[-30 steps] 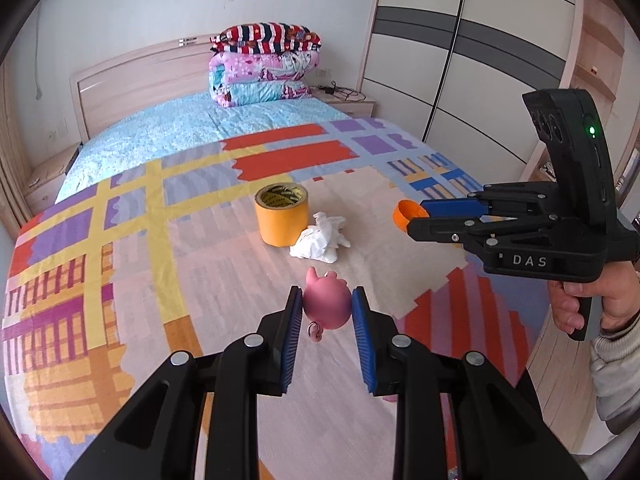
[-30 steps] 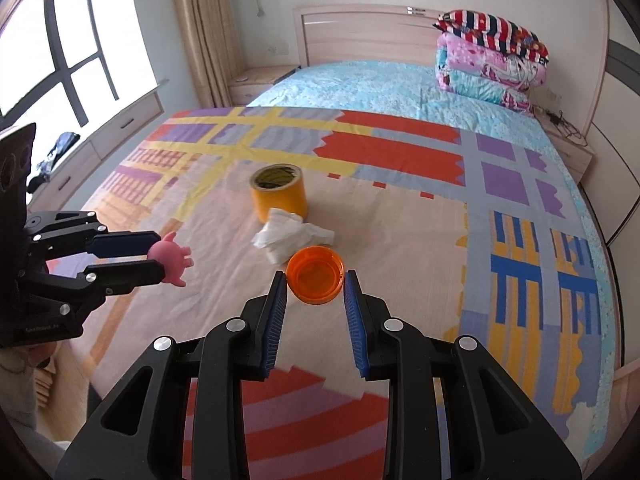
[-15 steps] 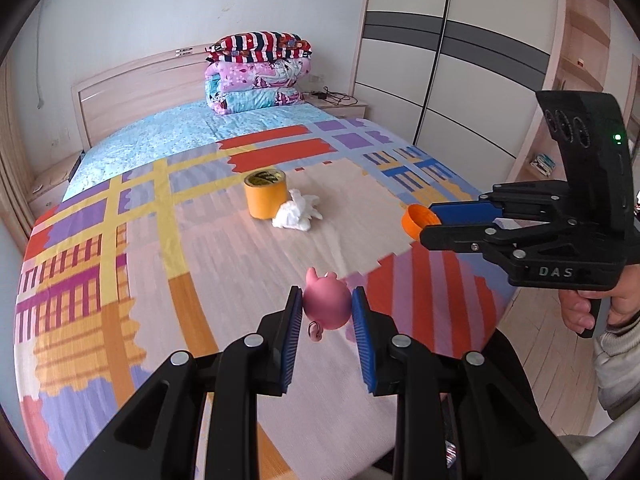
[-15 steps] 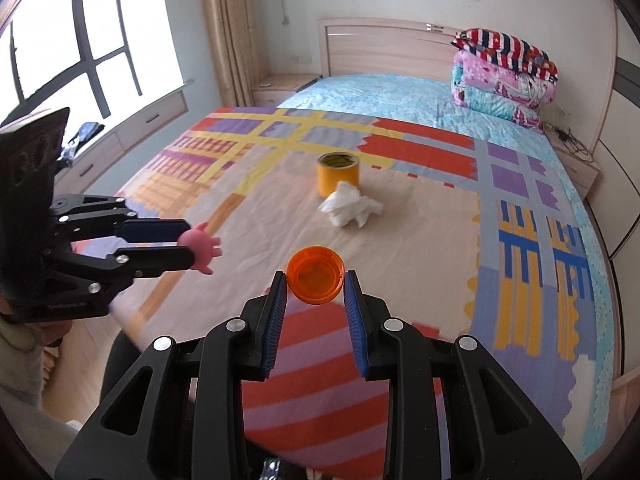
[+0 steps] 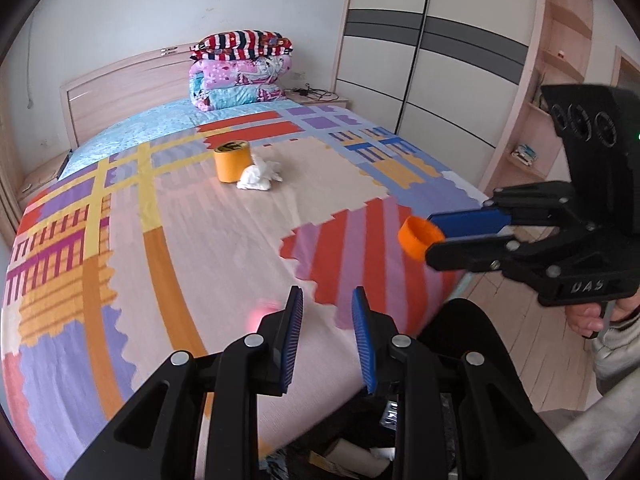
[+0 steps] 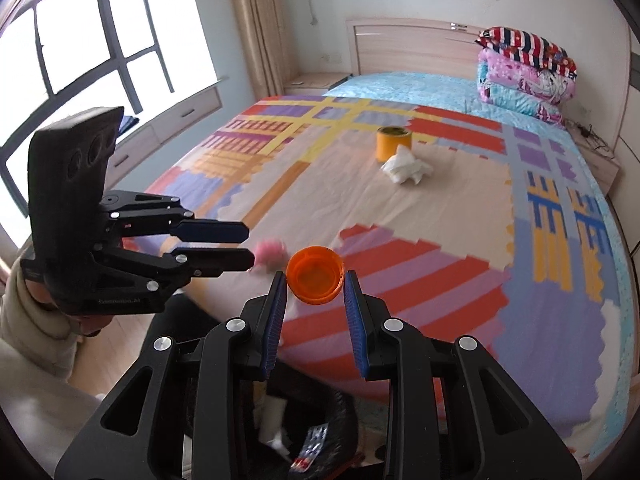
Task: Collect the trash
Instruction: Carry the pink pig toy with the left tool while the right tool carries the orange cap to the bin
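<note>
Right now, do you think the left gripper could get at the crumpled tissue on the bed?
Probably yes: the left gripper has nothing between its fingers, and only bare bedspread lies between it and the crumpled tissue. The yellow tape roll stands behind the tissue, out of the way.

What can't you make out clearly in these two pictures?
- Pink toy: smeared by motion blur in both views; whether it touches the left gripper, whose jaws are empty, cannot be told.
- Bin contents: both views, hidden behind the gripper fingers and cut off by the bottom edge.
- Tape roll label: too small to read.
- Person: only a hand and sleeve at the edges.
</note>
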{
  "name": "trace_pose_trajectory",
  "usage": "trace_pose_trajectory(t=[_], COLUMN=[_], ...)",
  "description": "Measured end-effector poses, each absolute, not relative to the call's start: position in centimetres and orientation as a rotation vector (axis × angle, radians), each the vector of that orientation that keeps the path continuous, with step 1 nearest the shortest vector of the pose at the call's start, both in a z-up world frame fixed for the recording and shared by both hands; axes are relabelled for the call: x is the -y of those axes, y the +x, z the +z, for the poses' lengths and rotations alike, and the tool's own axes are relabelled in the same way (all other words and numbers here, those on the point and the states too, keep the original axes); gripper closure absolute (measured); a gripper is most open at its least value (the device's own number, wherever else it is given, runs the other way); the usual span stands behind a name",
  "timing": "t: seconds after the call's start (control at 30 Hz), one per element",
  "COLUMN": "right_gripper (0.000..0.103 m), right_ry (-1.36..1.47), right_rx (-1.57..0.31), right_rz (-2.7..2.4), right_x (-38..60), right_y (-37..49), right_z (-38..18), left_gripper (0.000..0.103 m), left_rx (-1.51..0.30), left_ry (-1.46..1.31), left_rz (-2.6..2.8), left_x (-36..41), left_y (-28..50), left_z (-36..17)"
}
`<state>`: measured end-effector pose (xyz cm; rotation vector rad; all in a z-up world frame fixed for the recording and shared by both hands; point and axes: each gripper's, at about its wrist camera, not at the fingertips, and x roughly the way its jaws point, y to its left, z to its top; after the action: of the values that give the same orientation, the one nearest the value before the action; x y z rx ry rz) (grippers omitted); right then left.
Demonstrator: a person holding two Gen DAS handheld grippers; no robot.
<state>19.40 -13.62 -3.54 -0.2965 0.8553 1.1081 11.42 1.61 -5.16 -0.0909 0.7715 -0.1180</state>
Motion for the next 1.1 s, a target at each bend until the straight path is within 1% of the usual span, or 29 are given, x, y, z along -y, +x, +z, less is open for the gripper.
trace_pose_trajectory(t=[0.13, 0.4, 0.47, 0.5, 0.57, 1.1], right_gripper=[0.074, 0.074, 0.074, 0.074, 0.074, 0.074], right_ry=[-0.301, -0.293, -0.288, -0.286, -0.285, -0.286], right_rx=[-0.874, -0.901, -0.906, -0.907, -0.909, -0.938], right_rz=[1.12, 1.123, 1.122, 1.122, 1.123, 1.133], right_x=[13.9, 13.9, 14.0, 14.0, 14.0, 13.9], right_y=[18.4, 18.3, 18.4, 18.4, 18.4, 18.4], right_z=[-4.4, -5.3, -5.4, -5.4, -5.5, -6.4], left_gripper=[0.078, 0.077, 0.071, 0.065, 0.056, 0.056], left_rx=[-0.773, -0.769, -0.774, -0.779, -0.786, -0.835], left_ry=[-0.078, -0.125, -0.143, -0.146, -0.147, -0.235], left_rz=[-0.126, -0.043, -0.013, -0.004, 0.012, 0.083], left_x=[-1.0, -3.7, -4.5, -4.8, -5.1, -6.6], left_y=[10.6, 10.3, 10.3, 10.3, 10.3, 11.8], left_z=[-5.2, -5.7, -6.0, -6.1, -6.5, -9.6])
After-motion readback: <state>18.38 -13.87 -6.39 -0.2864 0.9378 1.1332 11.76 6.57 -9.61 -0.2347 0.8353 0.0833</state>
